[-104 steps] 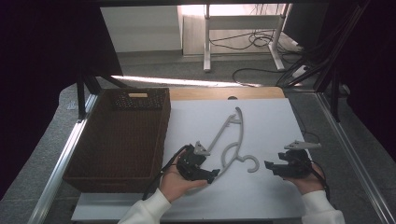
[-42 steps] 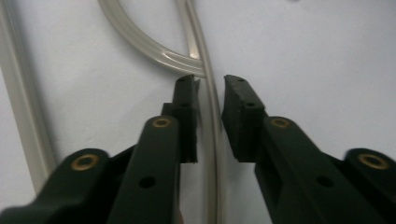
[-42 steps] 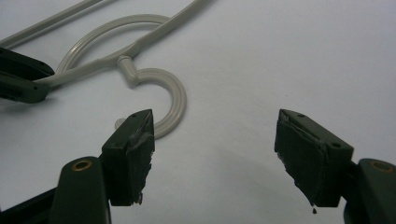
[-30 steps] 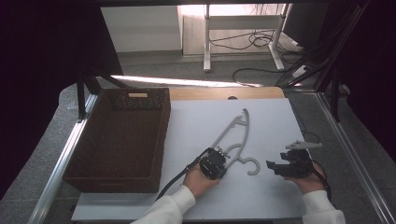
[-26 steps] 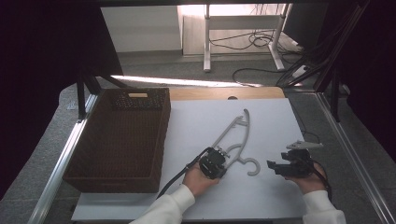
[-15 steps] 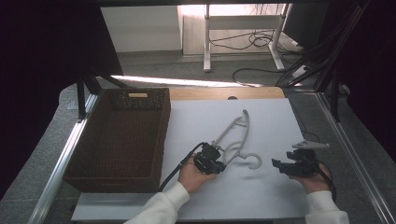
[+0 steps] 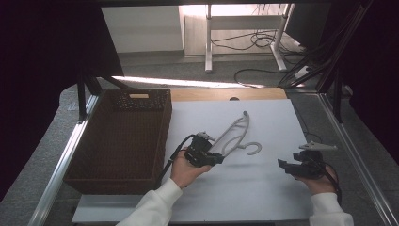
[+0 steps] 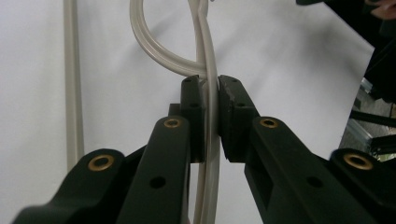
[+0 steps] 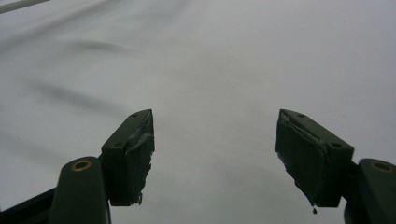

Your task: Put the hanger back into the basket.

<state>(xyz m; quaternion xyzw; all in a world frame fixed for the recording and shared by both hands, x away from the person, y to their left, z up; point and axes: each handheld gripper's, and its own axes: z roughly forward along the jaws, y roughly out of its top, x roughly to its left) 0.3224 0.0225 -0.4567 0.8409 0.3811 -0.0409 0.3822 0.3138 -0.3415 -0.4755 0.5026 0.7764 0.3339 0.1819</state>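
Observation:
A white plastic clothes hanger (image 7: 235, 134) hangs tilted above the white table, its hook (image 7: 254, 149) pointing right. My left gripper (image 7: 212, 157) is shut on the hanger's thin bar, lifted off the surface. In the left gripper view the pale bar (image 8: 211, 116) runs straight up between the two black pads (image 8: 233, 116), with the curved hook (image 8: 154, 42) beyond. My right gripper (image 7: 283, 165) rests low at the right of the table, held by a hand. The right gripper view shows its fingers (image 9: 130, 149) standing wide apart, open over bare white surface.
A dark brown woven basket (image 7: 89, 155) stands at the left of the white tabletop (image 7: 244, 193). Metal rails (image 7: 355, 155) run along both sides of the table. Desk legs and cables (image 7: 254, 42) lie on the floor behind.
My left gripper has risen and shifted left with the hanger, which now tilts up off the table. The right gripper has stayed near the right side.

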